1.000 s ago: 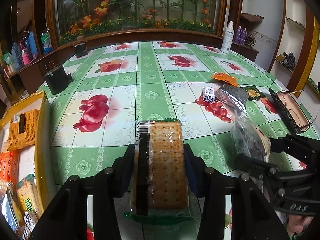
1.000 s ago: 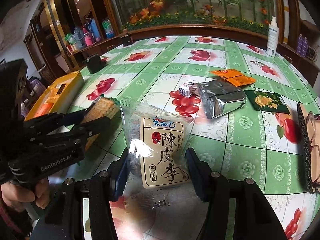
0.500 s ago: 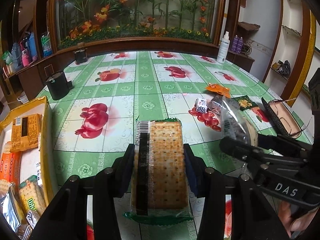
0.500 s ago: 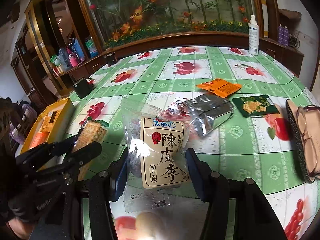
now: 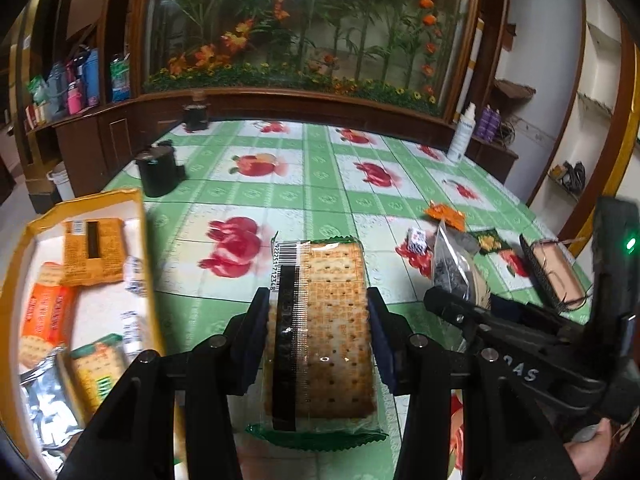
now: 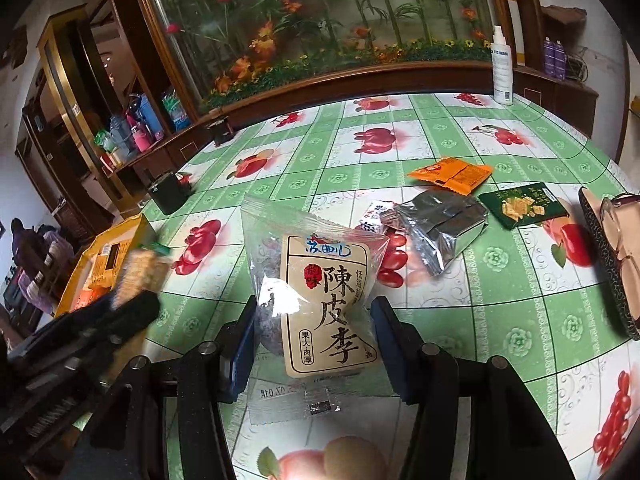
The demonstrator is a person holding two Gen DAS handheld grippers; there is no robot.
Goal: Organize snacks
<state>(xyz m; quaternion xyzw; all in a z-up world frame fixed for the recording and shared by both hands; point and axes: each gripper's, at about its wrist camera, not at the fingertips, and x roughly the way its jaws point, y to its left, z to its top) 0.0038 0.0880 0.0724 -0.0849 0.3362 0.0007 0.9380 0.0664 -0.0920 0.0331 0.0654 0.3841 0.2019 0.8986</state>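
My left gripper (image 5: 318,312) is shut on a clear pack of square crackers (image 5: 328,320) and holds it above the table, just right of the yellow box (image 5: 144,248). The box holds several snack packs (image 5: 94,250). My right gripper (image 6: 312,328) is shut on a clear bag of dried plums (image 6: 320,292) with a beige label, held above the table. The right gripper also shows in the left wrist view (image 5: 440,300), and the left one in the right wrist view (image 6: 132,304). On the table lie an orange packet (image 6: 452,174), a silver foil pack (image 6: 440,224), a green packet (image 6: 520,206) and a small white candy (image 6: 374,216).
A glasses case with glasses (image 6: 612,256) lies at the table's right edge. A black canister (image 5: 158,172) and a small dark jar (image 5: 196,116) stand at the far left. A white spray bottle (image 6: 502,68) stands at the back right. A wooden ledge with a planted glass display borders the far side.
Both grippers have risen and moved left with their packs. The yellow box now fills more of the left wrist view, and the table looks farther below.
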